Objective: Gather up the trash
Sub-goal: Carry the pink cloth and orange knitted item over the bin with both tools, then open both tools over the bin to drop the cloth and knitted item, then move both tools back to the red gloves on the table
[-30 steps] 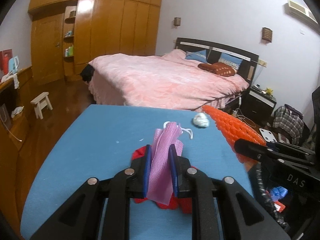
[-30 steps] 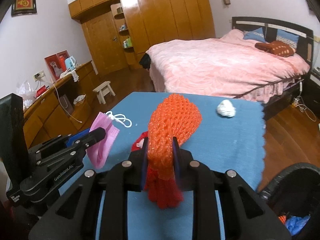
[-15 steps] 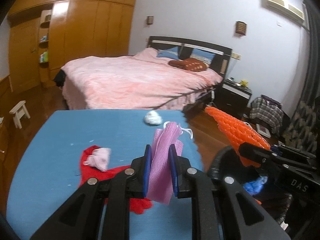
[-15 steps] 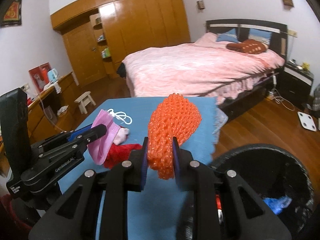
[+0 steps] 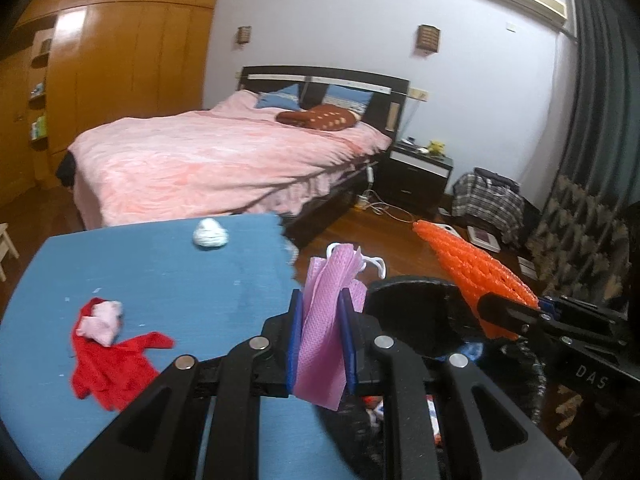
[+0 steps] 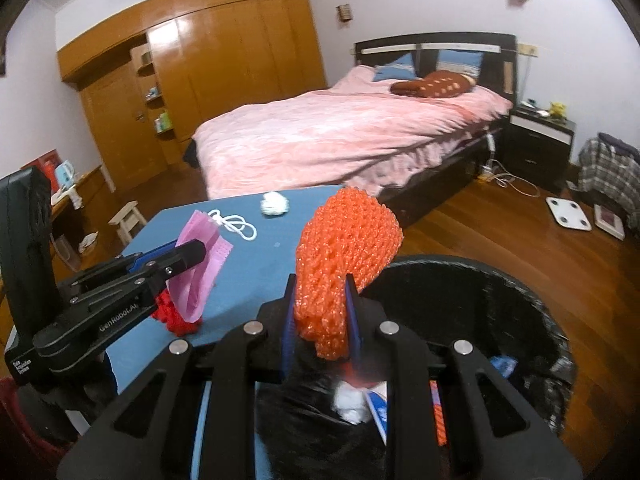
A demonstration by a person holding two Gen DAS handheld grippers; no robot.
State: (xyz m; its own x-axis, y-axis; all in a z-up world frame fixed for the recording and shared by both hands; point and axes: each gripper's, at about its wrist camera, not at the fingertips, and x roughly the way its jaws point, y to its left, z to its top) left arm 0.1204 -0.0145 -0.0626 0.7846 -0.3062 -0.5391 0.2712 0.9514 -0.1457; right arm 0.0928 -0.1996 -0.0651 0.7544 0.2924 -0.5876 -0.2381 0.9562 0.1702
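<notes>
**A:** Trash first: why hold both bits up like that? The left gripper, low centre of its frame, has its jaws nearly closed on the pink face mask; the right gripper pinches the orange foam net the same way.

**B:** Looks like they're clamped tight so nothing slips on the way to the black bin, lower right, already lined and part full.

**A:** And farther up?

**B:** On the blue table, a red glove with a pink wad at left, then a white crumpled ball near the far edge. I'd guess they're next.
</notes>
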